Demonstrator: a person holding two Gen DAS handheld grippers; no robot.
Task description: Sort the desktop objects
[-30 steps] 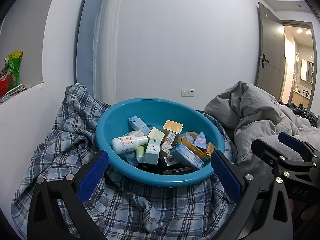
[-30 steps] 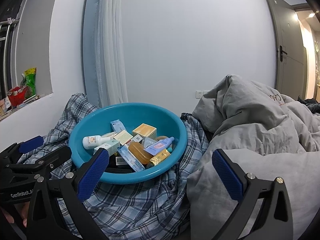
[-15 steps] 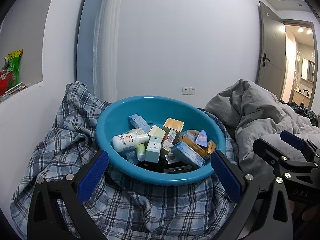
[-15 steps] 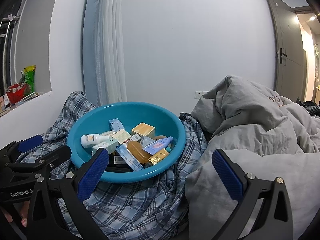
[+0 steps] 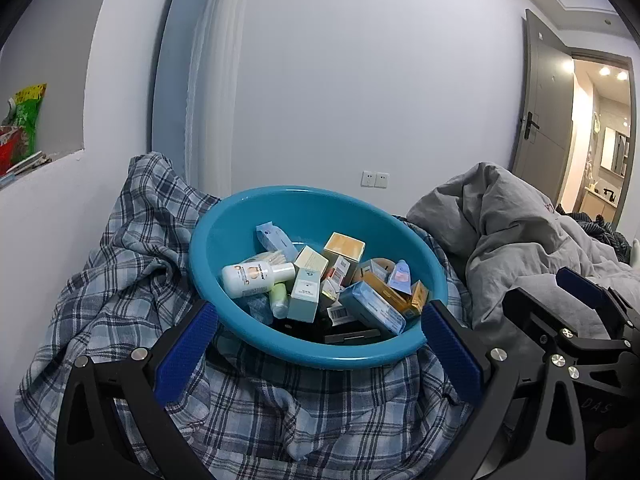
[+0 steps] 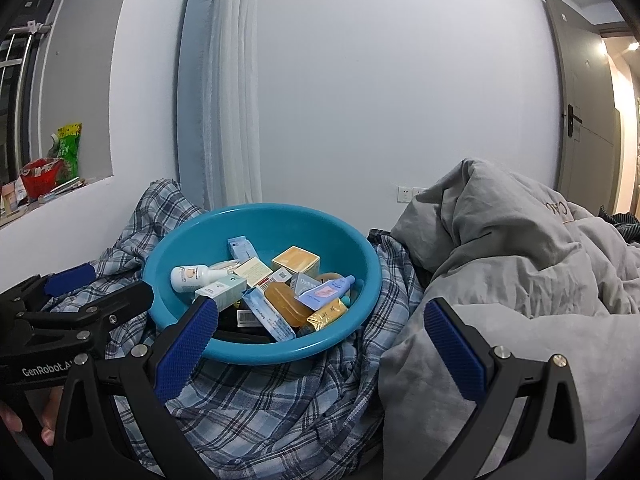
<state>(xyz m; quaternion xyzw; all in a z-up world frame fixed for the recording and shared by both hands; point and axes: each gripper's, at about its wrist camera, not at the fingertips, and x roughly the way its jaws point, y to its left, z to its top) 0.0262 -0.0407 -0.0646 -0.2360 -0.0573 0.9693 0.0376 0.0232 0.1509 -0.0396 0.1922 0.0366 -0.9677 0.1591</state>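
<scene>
1. Fingers of my left gripper point(image 5: 318, 344) stand spread wide with nothing between them, framing the near rim of the round teal plastic basin point(image 5: 240, 336). The basin sits on a crumpled blue-and-white plaid cloth point(image 5: 120, 280), and the things I have to sort are heaped inside it.

2. From the left wrist view I count in the basin one white plastic bottle point(image 5: 256, 276) lying on its side at the left, one small pale-green tube point(image 5: 279, 300) just below it, one orange-topped square carton point(image 5: 345, 245) toward the far side, and one long blue-and-white box point(image 5: 372, 310) at the near right. Several more small cartons overlap, so I cannot give a full tally.

3. My judgement: I should pick from the top of the heap first. The bottle is the most exposed thing, and I would close across its body.

4. Right gripper point(image 6: 320, 344), in its own wrist view: released as well, fingers wide and empty. It hovers over the basin's near right edge, where the plaid cloth meets a rumpled grey duvet point(image 6: 520, 280) right of the basin.

5. This view adds one amber translucent bar point(image 6: 282, 298) and one small blue-capped tube point(image 6: 330, 290) lying across it. I would take the tube before the bar.
</scene>
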